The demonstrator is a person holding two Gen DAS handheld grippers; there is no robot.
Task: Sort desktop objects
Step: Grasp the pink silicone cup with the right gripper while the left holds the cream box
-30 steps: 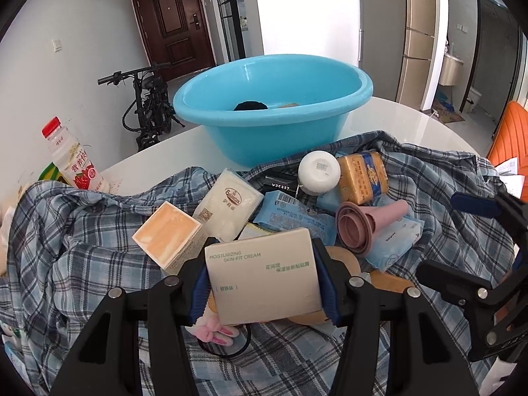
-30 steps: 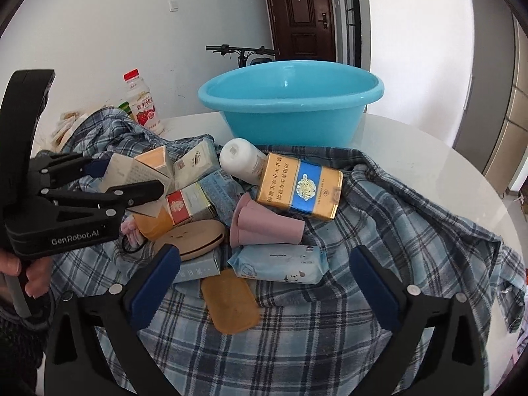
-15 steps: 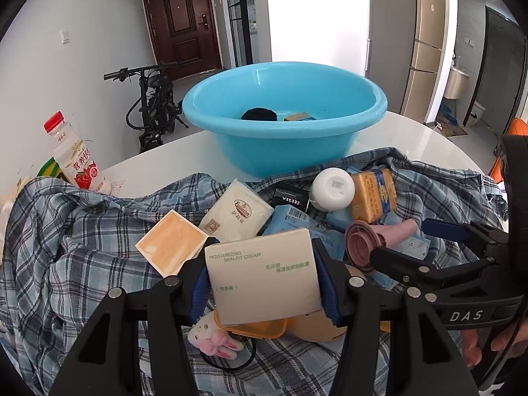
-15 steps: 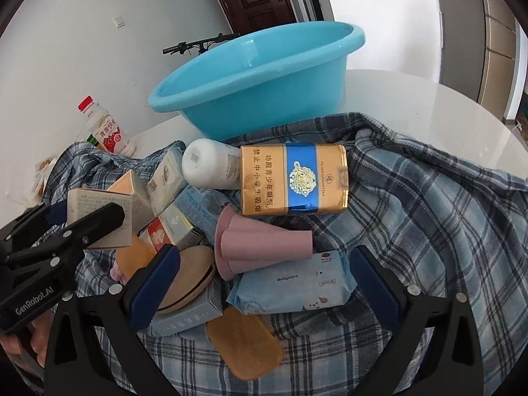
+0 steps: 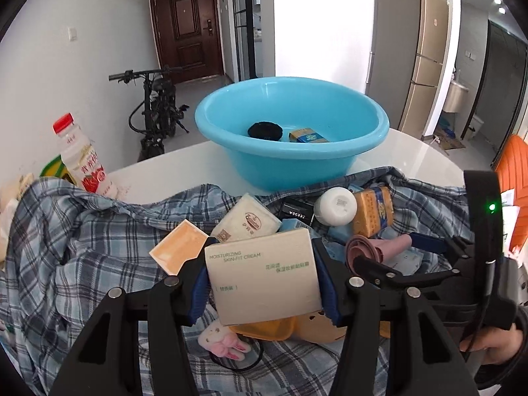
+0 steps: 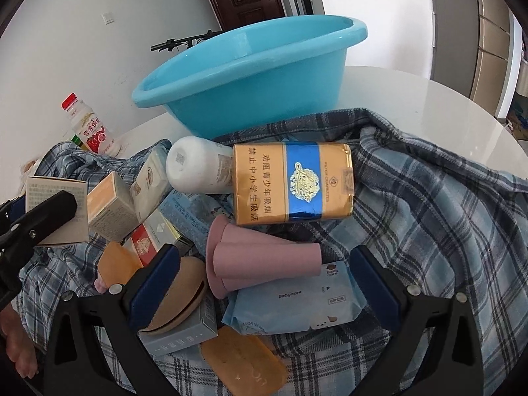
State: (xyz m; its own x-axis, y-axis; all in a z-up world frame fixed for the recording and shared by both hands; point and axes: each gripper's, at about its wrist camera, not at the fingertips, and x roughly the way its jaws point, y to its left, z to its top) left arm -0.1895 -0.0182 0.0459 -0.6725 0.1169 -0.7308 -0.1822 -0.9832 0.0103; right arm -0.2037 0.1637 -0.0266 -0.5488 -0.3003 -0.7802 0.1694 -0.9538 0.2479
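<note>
My left gripper (image 5: 264, 280) is shut on a beige skin-cream box (image 5: 262, 275) and holds it above the pile on the plaid cloth (image 5: 82, 247). The blue basin (image 5: 292, 128) stands behind, holding a black round thing (image 5: 265, 129) and a small gold box (image 5: 307, 136). My right gripper (image 6: 264, 283) is open, its jaws either side of the stacked pink cups (image 6: 260, 260) and the blue wipes pack (image 6: 293, 300). The gold-and-blue carton (image 6: 293, 186) and white bottle (image 6: 198, 170) lie just beyond. The held box shows at the left of the right wrist view (image 6: 56, 211).
A strawberry drink bottle (image 5: 82, 158) stands at the left on the white table (image 5: 412, 151). Several small boxes, a wooden round piece (image 6: 180, 293), an orange pouch (image 6: 244, 363) and a pink bunny charm (image 5: 224, 343) lie in the pile. An orange chair (image 5: 514, 161) is at the right.
My left gripper has risen with the cream box, so the basin's inside now shows. My right gripper has moved forward and down over the pink cups and wipes pack.
</note>
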